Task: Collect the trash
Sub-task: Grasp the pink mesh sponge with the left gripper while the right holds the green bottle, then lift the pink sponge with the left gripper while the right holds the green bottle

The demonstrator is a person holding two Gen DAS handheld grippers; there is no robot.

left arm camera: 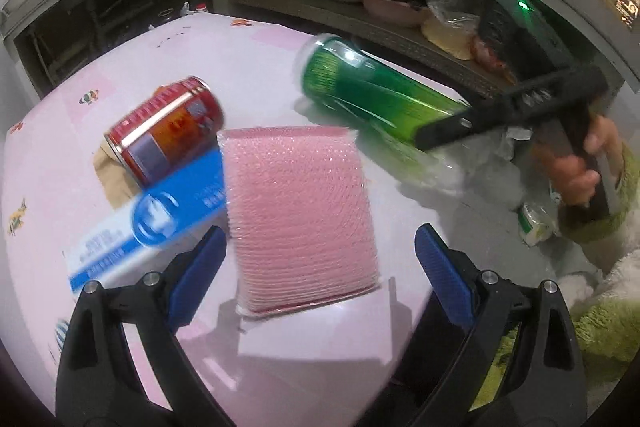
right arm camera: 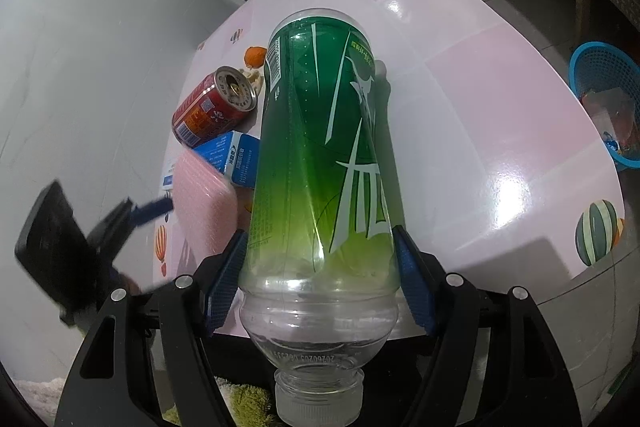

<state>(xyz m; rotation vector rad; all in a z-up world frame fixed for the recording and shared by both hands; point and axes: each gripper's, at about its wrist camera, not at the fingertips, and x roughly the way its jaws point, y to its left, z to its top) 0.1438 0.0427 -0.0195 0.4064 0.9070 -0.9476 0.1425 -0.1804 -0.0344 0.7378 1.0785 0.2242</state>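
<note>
The right gripper (right arm camera: 320, 267) is clamped on a green bottle (right arm camera: 320, 155), its two blue pads pressing the bottle's lower body from either side, with the clear neck and cap pointing back toward the camera at 6 o'clock and the base pointing away toward 12 o'clock. In the left wrist view the same bottle (left arm camera: 372, 95) sits at about 1 o'clock, tilted, held off the pink table (left arm camera: 256, 55) by the right gripper (left arm camera: 444, 131), whose handle is gripped by a hand (left arm camera: 580, 171) at 3 o'clock. The left gripper (left arm camera: 320, 263) has its jaws spread wide apart, and a pink sponge (left arm camera: 300, 219) lies between them without touching either blue pad; whether the sponge rests flat on the table or is slightly lifted cannot be told through the blur. A red can (left arm camera: 168, 131) lies on its side at 10 o'clock, resting against a blue and white carton (left arm camera: 152, 223) that lies at 9 o'clock, just beside the sponge. From the right wrist view the can (right arm camera: 212, 111) shows its opened top, the carton (right arm camera: 232, 159) sits just below it, and the sponge (right arm camera: 200, 199) is at 9 o'clock beside the left gripper (right arm camera: 132, 215). A blue basket (right arm camera: 604, 67) stands beyond the table edge at 3 o'clock, well apart from the bottle.
</note>
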